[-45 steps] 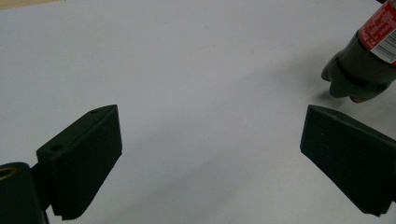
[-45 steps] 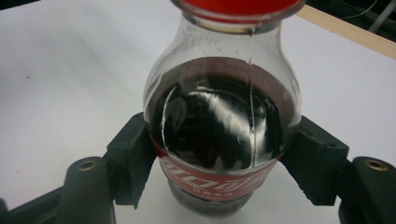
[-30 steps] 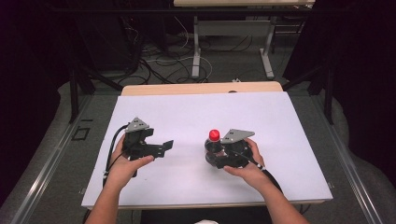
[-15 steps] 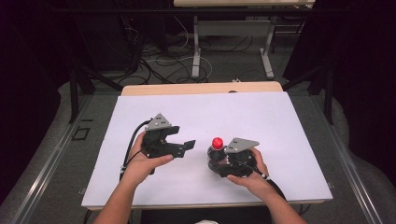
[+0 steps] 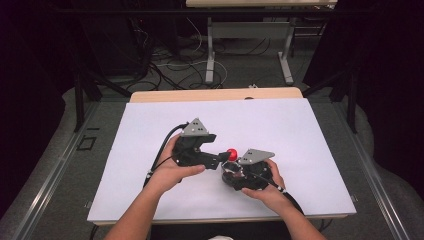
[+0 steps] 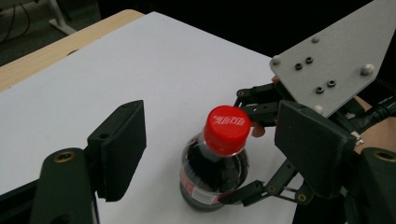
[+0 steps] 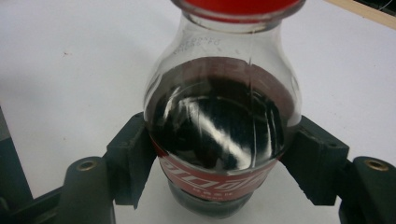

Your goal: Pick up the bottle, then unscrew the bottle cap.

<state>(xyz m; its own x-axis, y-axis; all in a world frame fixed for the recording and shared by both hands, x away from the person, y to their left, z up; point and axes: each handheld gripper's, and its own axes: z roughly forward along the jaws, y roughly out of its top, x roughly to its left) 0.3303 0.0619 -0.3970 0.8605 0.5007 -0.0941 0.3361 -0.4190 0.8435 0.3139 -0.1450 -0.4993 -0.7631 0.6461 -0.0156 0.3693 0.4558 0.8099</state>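
A small cola bottle [image 7: 219, 126] with a red cap [image 6: 228, 129] stands upright on the white table [image 5: 300, 130]. My right gripper [image 7: 219, 163] is shut on its body at the red label, one pad on each side. In the high view the cap [image 5: 231, 153] shows just ahead of the right gripper [image 5: 232, 170]. My left gripper [image 5: 220, 159] has come in from the left at cap height. Its jaws have just been closing. Its pads [image 6: 123, 149] stand either side of the cap with a gap on each side, so it is open.
The white sheet has bare room all round the hands [image 5: 150, 130]. A wooden table edge [image 5: 215, 95] runs along the far side. Behind it, on the floor, are cables [image 5: 170, 60] and metal table legs [image 5: 210, 55].
The left gripper has moved right and slightly up, from the table's left part to the bottle's cap, and its jaws have narrowed. The right gripper and the bottle have hardly moved.
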